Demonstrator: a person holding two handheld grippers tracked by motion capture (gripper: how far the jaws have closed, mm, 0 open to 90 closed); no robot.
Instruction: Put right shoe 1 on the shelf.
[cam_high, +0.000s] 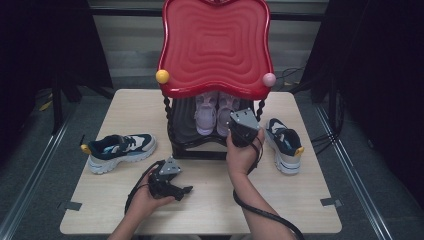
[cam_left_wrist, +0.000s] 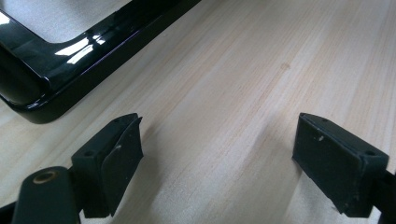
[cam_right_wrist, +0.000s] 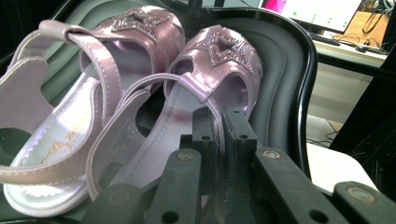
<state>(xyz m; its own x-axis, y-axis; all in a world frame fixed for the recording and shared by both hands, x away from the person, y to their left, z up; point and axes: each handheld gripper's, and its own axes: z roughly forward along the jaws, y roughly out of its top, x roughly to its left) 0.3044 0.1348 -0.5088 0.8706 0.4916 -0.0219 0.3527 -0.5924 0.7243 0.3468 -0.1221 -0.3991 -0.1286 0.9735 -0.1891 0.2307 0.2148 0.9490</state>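
Pale wood-grain tabletop (cam_high: 210, 200), rectangular, with tape tabs at its two near corners. At the centre rear stands a black two-tier rack (cam_high: 192, 147) with a red upper tray (cam_high: 215, 45). A navy-and-white sneaker (cam_high: 121, 150) lies on its side left of the rack; its mate (cam_high: 285, 144) stands upright to the right. The left hand-held gripper (cam_high: 187, 190) rests on the tabletop in front of the rack.

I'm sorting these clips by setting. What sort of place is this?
Probably an indoor recording setup, not a home: a wooden table stands between dark curtains, with cables on the floor, a monitor behind, and a two-tier shoe rack staged on it.
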